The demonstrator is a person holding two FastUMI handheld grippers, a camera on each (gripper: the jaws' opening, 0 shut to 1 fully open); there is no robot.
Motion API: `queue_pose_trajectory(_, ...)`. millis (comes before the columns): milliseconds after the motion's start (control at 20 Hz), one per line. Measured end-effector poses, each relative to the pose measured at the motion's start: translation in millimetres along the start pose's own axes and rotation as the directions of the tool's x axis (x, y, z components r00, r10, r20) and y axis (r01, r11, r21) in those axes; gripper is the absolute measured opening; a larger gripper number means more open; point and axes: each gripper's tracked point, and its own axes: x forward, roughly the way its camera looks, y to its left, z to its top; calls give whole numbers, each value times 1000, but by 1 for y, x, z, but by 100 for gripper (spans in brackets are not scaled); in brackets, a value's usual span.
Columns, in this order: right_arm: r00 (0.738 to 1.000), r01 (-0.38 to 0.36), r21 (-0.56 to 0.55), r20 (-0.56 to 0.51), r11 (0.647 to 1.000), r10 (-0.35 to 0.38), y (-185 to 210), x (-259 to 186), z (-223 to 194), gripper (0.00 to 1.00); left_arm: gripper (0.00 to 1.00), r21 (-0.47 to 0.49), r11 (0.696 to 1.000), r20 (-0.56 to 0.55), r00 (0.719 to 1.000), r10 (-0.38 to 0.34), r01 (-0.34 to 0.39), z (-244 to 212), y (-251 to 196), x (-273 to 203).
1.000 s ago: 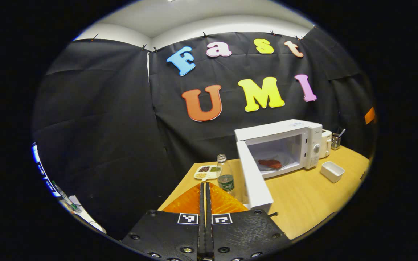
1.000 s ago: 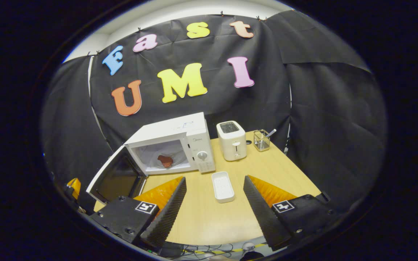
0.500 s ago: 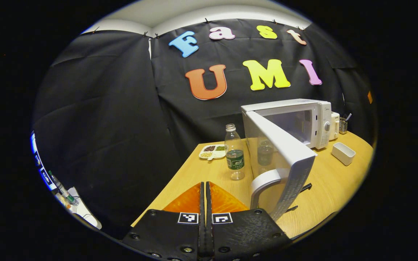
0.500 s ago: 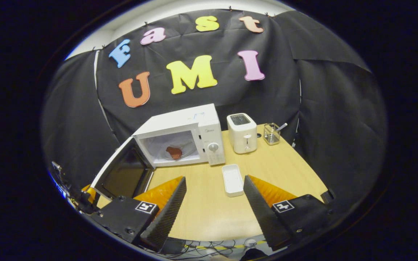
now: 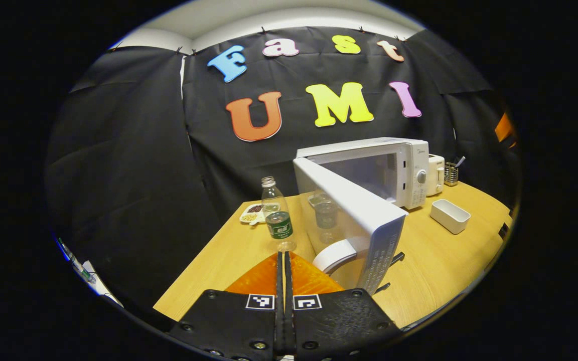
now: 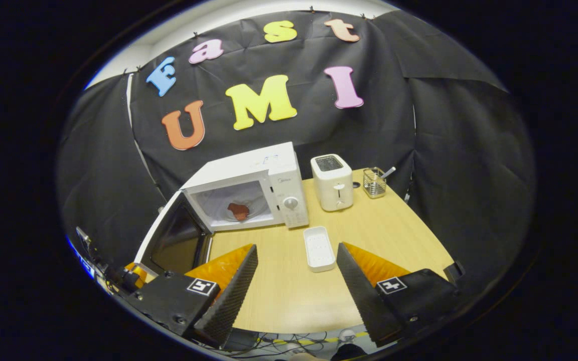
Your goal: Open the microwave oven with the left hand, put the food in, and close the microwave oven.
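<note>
The white microwave [image 6: 249,175] stands at the back of the wooden table with its door [image 6: 176,235] swung out to the left. A reddish piece of food [image 6: 239,210] lies on the turntable inside. In the left gripper view I look at the door's outer face [image 5: 354,210] and its curved white handle [image 5: 336,253]. My left gripper [image 5: 284,254] is shut with nothing in it, just left of that handle. My right gripper [image 6: 297,248] stands open over the table in front of the microwave and holds nothing.
An empty white rectangular dish [image 6: 319,248] lies between my right fingers' tips. A toaster [image 6: 332,188] and a wire utensil holder [image 6: 374,183] stand right of the microwave. A plastic bottle [image 5: 277,215] and a small plate of beans [image 5: 253,214] sit left of the door.
My left gripper has dropped and come round to the outer side of the door, close to its handle. The door has swung slightly inward. My right gripper has barely moved.
</note>
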Motion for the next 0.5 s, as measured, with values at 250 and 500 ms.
queue_pose_trajectory(250, 1000, -6, 4, -19, 1000, 6, -29, 8, 6, 100, 0, 22, 997, 2, 997, -74, 74, 13, -61, 8)
queue_pose_trajectory(500, 999, -2, 9, -35, 1000, 2, -64, 21, 16, 100, 0, 21, 990, 12, 990, -140, 140, 29, -119, 27)
